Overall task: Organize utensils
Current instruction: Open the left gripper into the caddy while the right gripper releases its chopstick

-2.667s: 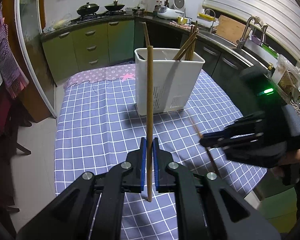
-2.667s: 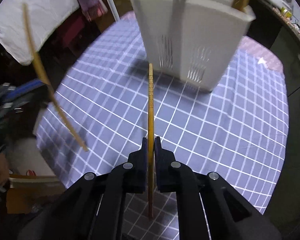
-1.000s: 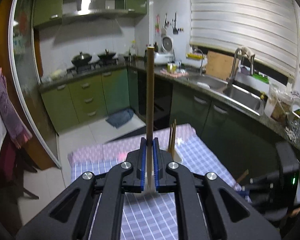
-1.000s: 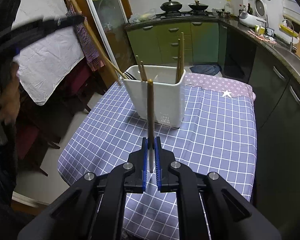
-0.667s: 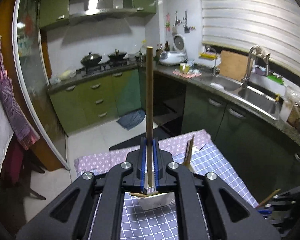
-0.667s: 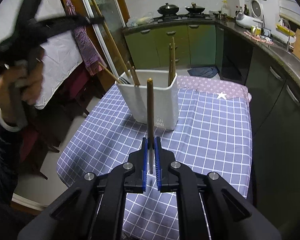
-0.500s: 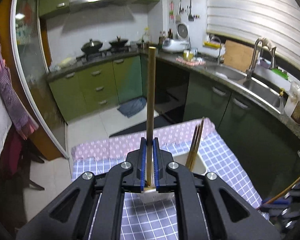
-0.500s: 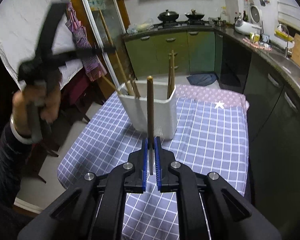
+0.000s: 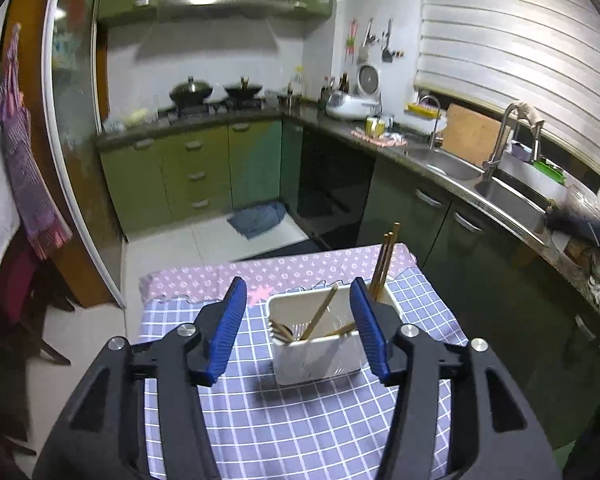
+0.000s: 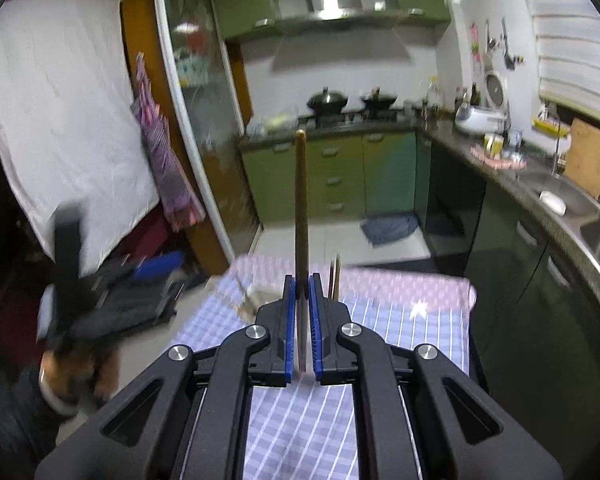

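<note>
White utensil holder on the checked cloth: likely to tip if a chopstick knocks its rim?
The white utensil holder looks tall, thin-walled plastic, so probably light. Its chopsticks lean against one side, which may favour tipping. It could also slide on the tablecloth.

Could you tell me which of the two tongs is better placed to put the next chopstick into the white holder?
The right tongs: they are shut on a chopstick, held upright above the checked table. The left tongs are open and empty over the white holder, so they have nothing to deliver.
</note>
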Tool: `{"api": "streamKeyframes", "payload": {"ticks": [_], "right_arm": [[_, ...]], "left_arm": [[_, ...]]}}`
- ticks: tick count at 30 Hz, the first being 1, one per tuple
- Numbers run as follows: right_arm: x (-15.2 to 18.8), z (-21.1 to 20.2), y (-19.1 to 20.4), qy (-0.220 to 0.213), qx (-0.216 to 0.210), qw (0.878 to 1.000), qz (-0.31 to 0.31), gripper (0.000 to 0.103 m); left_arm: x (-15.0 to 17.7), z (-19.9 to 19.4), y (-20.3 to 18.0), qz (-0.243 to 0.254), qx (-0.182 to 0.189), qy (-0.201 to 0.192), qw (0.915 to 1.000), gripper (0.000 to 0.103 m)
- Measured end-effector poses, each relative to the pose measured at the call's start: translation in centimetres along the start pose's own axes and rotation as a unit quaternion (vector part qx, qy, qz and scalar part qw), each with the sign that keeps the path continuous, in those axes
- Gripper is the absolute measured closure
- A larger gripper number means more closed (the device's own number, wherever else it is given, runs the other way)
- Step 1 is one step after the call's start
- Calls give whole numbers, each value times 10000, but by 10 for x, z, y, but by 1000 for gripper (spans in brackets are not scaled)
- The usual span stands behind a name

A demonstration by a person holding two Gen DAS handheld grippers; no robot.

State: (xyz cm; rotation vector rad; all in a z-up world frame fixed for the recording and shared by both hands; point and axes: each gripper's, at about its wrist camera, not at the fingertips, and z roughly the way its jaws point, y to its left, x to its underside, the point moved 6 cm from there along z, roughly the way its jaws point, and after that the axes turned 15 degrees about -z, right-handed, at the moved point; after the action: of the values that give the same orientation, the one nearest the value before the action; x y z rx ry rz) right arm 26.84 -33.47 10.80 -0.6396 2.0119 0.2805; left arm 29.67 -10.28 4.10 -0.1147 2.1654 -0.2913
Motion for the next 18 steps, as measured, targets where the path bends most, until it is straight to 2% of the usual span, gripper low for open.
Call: {"api": "streamKeyframes", "payload": {"ticks": [3,6,11,13,15,18], "right_arm": [[-21,18,-10,-36,248,9997,35,95],[-26,52,-17,149,188,9996,176,95],[-10,106,-18,449,92,9985,294,95],[1,122,-18,587,58,9978,316,95],[15,135,-17,736,46,9968,323,95],[36,150,-15,916,41,9952,353,95]], "left_arm": [[12,-21,5,79,8,-42,10000,50],[24,-35,11,85,56,-3,9999,46],[40,-48,26,29,27,-13,10000,37],[49,-49,33,-52,54,18,10000,32],[56,-50,39,-96,35,19,9999,19],[66,-48,46,-160,-16,-6,9999,15]]}}
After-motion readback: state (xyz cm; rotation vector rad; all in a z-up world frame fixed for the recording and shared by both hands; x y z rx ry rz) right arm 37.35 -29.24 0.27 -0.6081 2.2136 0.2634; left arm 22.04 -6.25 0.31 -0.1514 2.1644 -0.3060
